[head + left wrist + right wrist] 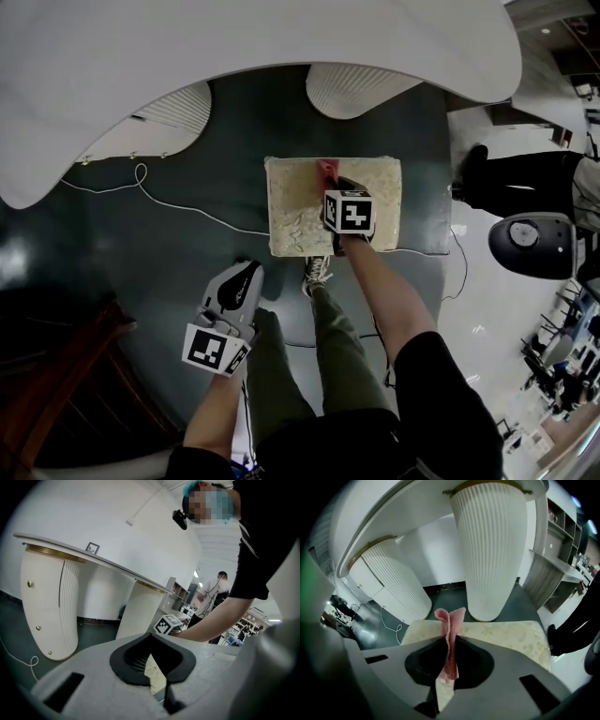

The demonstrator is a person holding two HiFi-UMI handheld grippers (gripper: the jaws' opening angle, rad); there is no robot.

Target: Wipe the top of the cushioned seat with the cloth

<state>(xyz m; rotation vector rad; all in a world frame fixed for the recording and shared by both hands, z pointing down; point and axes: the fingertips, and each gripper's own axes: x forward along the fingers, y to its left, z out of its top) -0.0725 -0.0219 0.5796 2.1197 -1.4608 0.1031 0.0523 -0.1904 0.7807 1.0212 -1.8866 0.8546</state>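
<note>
The right gripper squeezes the soft pink cloth tight, over the far edge of the square cream cushioned seat. The left gripper is closed on nothing, beside the seat.

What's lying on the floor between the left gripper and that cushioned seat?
Nothing: in the head view only bare dark floor separates the left gripper from the cushioned seat. The person's shoe stands just right of that stretch.

Pink cloth, cream floral-patterned seat, white ribbed table legs.
</note>
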